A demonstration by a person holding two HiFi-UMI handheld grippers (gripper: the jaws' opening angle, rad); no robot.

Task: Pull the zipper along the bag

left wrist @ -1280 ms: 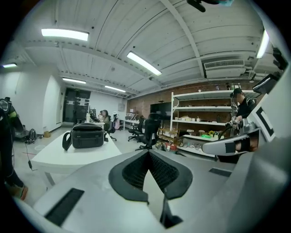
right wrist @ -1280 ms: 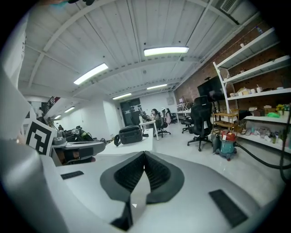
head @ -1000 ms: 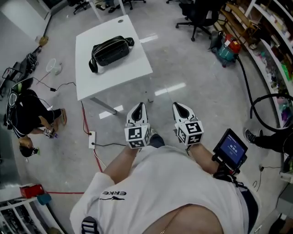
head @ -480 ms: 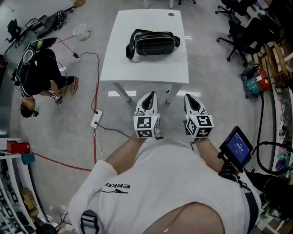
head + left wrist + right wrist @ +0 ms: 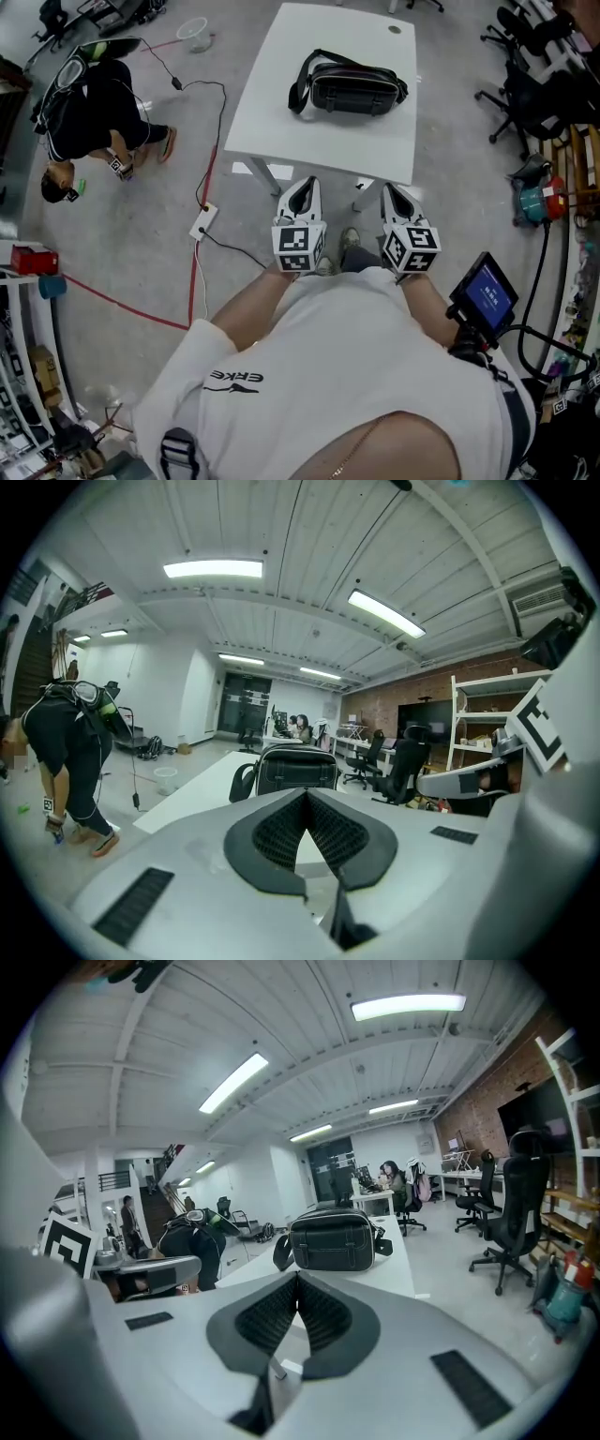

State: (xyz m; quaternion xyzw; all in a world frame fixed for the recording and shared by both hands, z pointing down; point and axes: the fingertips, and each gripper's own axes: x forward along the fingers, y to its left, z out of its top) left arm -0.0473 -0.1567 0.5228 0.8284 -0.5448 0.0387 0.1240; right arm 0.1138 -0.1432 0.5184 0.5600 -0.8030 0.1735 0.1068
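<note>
Tools first: the left tool [image 5: 304, 185] and the right tool [image 5: 395, 191] hang side by side at mid-frame, each with its jaws closed together on nothing. Above them, in the upper middle, the black bag [image 5: 357, 88] lies on the white surface [image 5: 272, 112], well apart from both tips.

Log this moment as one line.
phase: pre-contact | left hand-held gripper: shut, empty | right hand-held gripper: shut, empty | bag: on white table, untouched

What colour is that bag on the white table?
The bag is black, clearest in the right gripper view.
</note>
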